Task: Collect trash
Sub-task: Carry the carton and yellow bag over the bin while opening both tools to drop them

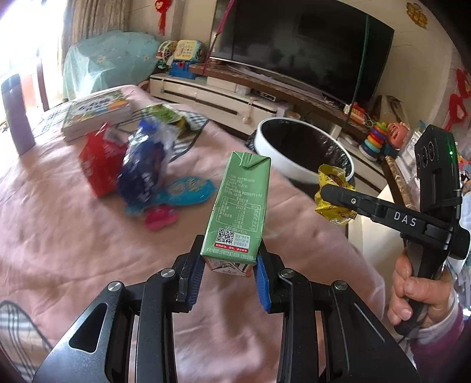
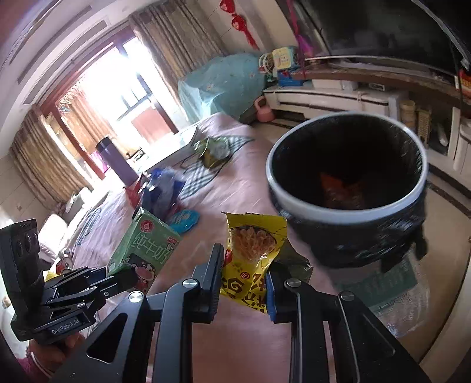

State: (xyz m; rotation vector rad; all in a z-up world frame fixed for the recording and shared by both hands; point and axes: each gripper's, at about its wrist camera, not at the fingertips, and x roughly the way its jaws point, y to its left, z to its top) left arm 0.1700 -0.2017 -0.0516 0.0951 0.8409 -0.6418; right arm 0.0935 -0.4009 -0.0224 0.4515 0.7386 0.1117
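from the left wrist, the left gripper [image 1: 228, 266] clamps a green milk carton [image 1: 238, 206] above the pink tabletop [image 1: 73, 235]. from the right wrist, the right gripper [image 2: 244, 282] pinches a yellow snack bag [image 2: 253, 253] beside the bin [image 2: 347, 188] off the table's edge.

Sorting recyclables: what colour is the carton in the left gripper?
Green carton, clearest in the left wrist view.

Large dark flat-screen television [image 1: 303, 44] fills upper right of left wrist view, on a long white low media cabinet with brown top [image 1: 223, 88]. Red knot ornaments [image 1: 162, 14] hang on cream wall, upper left. Right wrist view: bright glass balcony door [image 2: 117, 97] at left centre, patterned beige curtains [image 2: 173, 38] either side. Pink quilted cloth-covered surface [image 1: 59, 235] spans the foreground.
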